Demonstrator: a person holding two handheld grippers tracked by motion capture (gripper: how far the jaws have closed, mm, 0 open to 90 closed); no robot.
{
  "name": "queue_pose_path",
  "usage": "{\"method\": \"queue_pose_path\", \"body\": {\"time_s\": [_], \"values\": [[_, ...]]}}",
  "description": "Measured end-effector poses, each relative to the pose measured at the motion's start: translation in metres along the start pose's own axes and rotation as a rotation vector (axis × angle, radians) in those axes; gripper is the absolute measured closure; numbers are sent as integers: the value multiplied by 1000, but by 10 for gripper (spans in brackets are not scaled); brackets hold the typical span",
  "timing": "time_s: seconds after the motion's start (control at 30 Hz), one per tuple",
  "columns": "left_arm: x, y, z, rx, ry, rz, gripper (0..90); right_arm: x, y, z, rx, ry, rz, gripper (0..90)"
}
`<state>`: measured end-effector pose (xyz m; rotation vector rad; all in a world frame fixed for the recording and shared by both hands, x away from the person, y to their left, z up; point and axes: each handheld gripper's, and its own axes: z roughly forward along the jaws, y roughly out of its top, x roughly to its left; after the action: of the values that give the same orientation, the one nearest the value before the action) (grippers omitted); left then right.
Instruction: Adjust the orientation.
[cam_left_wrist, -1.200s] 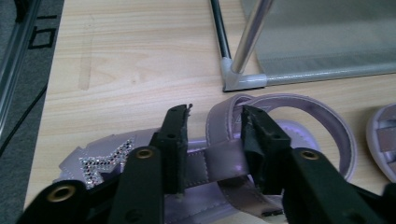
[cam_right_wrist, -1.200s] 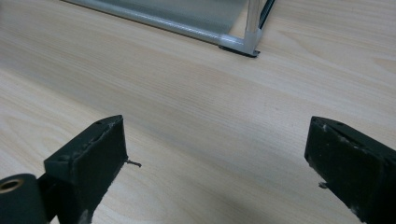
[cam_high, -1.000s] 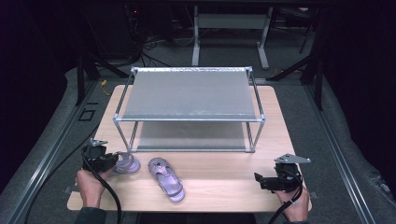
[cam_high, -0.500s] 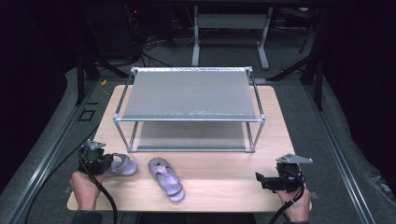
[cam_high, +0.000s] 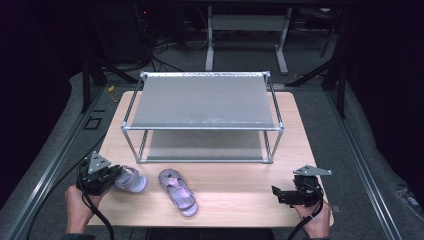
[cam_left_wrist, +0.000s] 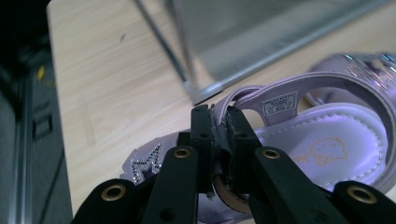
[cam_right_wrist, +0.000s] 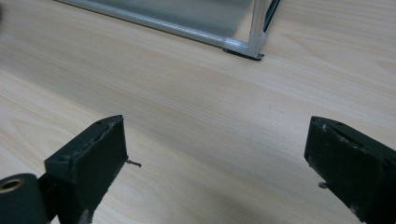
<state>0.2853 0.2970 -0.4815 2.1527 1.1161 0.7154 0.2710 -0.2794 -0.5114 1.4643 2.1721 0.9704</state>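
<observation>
High view: light wood-grain table (cam_high: 240, 200) w/ rounded corners. On it a two-tier shoe rack (cam_high: 202, 117), thin silver metal tubes, flat grey shelves. Near edge, left: left gripper (cam_high: 116, 176), black w/ grey three-cornered plate, clamped on the heel strap of a lilac sandal (cam_high: 131, 180). Second lilac sandal (cam_high: 177, 191) lies just beside, toe toward the near edge, not touching the first. Rack's front rail stands close behind both sandals. Right gripper (cam_high: 276, 194) rests near the table's right front corner, well apart from the shoes, nothing in it.

Left gripper view: black jaws pinched together on the thin glossy strap; they've just finished closing. Sandal has a padded white insole w/ stitched rim and cartoon print, small white label inside strap, glittery stones on the front band. Rack's corner foot sits just beyond the shoe.

Right gripper view: blocky matte jaws wide apart over bare wood; rack corner post (cam_right_wrist: 254, 39) ahead.
</observation>
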Motion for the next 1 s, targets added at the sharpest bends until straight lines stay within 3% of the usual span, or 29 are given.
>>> {"method": "queue_pose_path", "body": {"time_s": [0.03,0.13,0.17,0.23,0.27,0.3,0.33,0.4,0.5,0.67,0.8,1.0], "values": [[-1,-2,1,7,-16,41,834,0,0,0,2,0,0,53],[-8,-13,10,42,-45,41,808,0,-2,1,-1,5,5,51],[-11,-17,12,34,-65,20,793,0,-2,1,5,7,5,51],[-17,-19,14,39,-52,-20,698,1,-4,2,4,6,6,51],[-20,-19,14,40,-39,-28,682,1,-4,3,5,6,9,51],[-23,-18,15,51,1,-47,627,1,-4,3,6,7,9,51],[-25,-18,13,56,10,-63,554,1,-4,3,5,7,6,51],[-29,-17,9,49,54,-108,498,0,-3,1,0,11,7,51],[-34,-20,1,53,82,-190,451,-1,-3,1,-7,14,12,51],[-40,-31,-11,48,75,-301,469,1,-6,4,2,29,9,51],[-37,-34,-12,45,26,-389,535,3,-4,4,3,21,0,52],[-41,-35,-2,65,-7,-426,597,6,-3,3,3,20,-5,52]]}}
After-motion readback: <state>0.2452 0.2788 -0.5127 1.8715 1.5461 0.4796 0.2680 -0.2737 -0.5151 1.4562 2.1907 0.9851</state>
